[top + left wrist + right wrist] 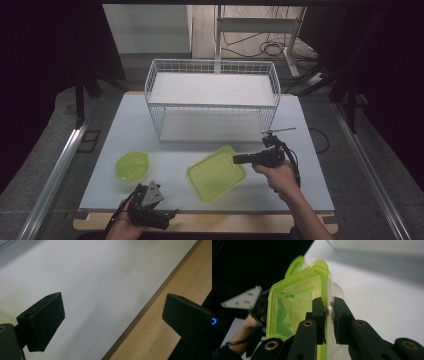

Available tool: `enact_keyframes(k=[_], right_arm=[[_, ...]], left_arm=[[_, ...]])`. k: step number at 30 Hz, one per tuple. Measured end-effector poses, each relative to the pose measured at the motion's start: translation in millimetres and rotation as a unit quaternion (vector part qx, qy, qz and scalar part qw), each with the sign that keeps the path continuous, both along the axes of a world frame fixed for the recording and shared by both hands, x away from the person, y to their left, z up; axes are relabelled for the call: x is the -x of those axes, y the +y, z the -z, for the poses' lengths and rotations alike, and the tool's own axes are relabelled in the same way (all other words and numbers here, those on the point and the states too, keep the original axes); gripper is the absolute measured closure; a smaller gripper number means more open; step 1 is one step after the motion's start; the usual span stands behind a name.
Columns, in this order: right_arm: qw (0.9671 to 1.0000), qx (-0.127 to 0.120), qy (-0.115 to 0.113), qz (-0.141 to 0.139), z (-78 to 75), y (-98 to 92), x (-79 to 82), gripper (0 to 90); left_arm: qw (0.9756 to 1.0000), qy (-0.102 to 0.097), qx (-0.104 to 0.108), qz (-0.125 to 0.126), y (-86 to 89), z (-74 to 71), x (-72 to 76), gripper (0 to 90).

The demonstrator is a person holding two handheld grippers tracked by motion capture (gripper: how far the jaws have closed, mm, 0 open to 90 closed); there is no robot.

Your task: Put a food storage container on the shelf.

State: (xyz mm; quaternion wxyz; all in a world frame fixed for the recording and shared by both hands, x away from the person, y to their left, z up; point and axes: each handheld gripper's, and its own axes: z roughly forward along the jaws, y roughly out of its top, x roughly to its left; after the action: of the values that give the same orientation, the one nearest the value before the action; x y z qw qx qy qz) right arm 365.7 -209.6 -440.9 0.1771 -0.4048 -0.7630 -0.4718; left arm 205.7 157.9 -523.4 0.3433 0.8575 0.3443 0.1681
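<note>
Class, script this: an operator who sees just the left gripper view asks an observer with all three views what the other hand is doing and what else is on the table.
Operator: My left gripper stands open over the white table. What is the other hand doing?
Observer: The right gripper is shut on the rim of a square container with a green lid.
Operator: Anything else nearby?
Observer: A round green container lies on the table, left of the square one in the high view.

Translucent lime-green square container (216, 173), matching lime-green round container (132, 165), white wire basket (212, 100), black tools, pale grey tabletop (135, 130)
</note>
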Motion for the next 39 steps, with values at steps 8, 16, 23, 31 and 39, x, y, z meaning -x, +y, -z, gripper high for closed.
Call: enact_keyframes(k=[8,16,23,31,39], right_arm=[[0.9985,-0.025,-0.041,0.025,-39.4,-4.6,-5.6,80.9],[0.9962,-0.042,-0.062,0.043,-65.1,-7.6,-15.2,80.9],[0.9939,-0.052,-0.08,0.056,-87.2,-6.0,-25.2,80.9],[0.9917,-0.054,-0.095,0.068,-108.6,2.1,-36.4,80.9],[0.9882,-0.053,-0.112,0.091,-128.2,9.6,-51.1,80.9]], left_arm=[[1.0,-0.001,0.006,-0.001,1.3,-0.9,-0.3,4.1],[1.0,0.0,0.006,0.0,0.4,-0.2,-0.1,4.1],[1.0,0.001,0.009,-0.001,0.8,0.5,-0.6,4.0],[1.0,0.0,0.009,0.0,0.9,0.7,-0.4,3.9],[0.9999,0.0,0.011,0.0,1.2,1.6,-0.3,3.9]])
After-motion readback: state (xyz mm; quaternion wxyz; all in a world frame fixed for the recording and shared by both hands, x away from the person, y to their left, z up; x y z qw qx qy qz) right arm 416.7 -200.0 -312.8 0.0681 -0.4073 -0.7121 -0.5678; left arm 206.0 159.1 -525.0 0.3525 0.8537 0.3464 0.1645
